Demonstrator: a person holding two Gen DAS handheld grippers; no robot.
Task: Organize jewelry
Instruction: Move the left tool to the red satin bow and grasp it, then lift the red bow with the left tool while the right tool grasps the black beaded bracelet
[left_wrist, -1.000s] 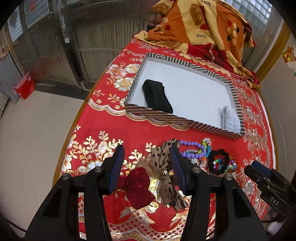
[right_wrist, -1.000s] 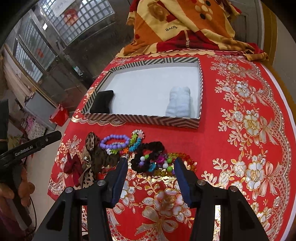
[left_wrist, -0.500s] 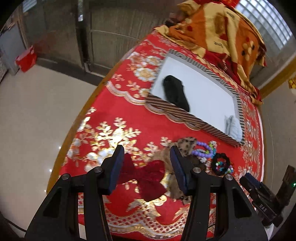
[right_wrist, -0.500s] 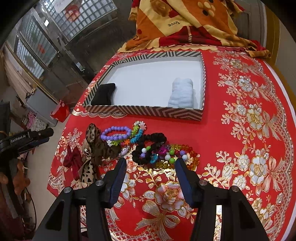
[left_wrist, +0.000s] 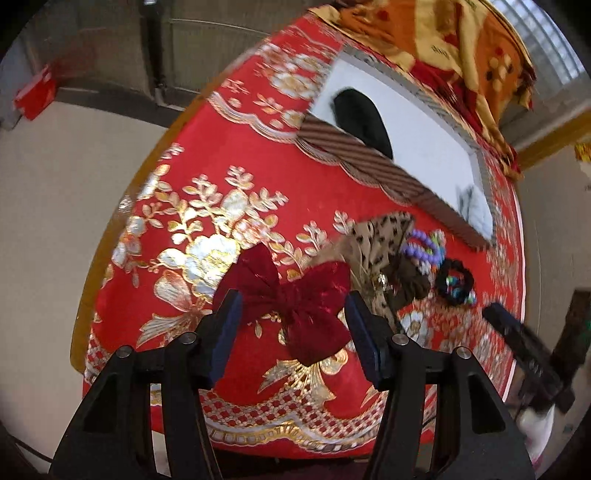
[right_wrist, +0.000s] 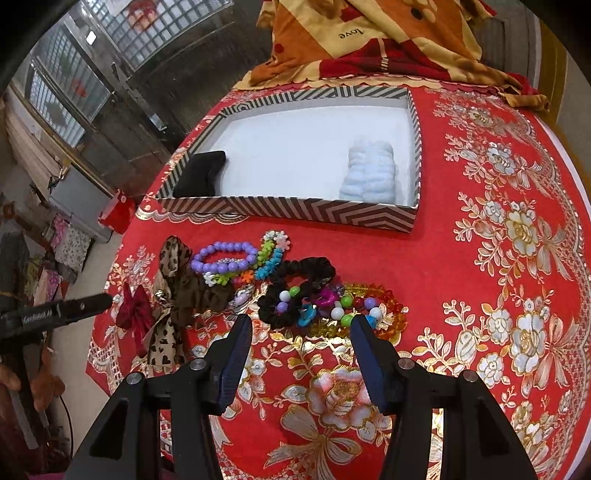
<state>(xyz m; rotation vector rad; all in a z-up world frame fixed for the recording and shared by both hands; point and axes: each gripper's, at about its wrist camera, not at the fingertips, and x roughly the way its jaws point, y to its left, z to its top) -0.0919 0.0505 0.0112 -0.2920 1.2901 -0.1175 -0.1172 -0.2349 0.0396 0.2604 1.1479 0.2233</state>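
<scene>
The counter (right_wrist: 498, 258) carries a striped box (right_wrist: 288, 212) holding only a black pad (right_wrist: 201, 173) and a pale blue roll (right_wrist: 369, 173) — little seems sorted yet. The bracelets (right_wrist: 225, 258), black scrunchie (right_wrist: 295, 291), leopard bow (left_wrist: 380, 240) and red bow (left_wrist: 295, 295) lie outside, near its front wall. The left hand-held gripper (left_wrist: 291, 328) is opening astride the red bow, pads clear; the right hand-held gripper (right_wrist: 301, 350) hangs spread and empty before the scrunchie. Nothing blocks the way — the box wall needs clearing.
</scene>
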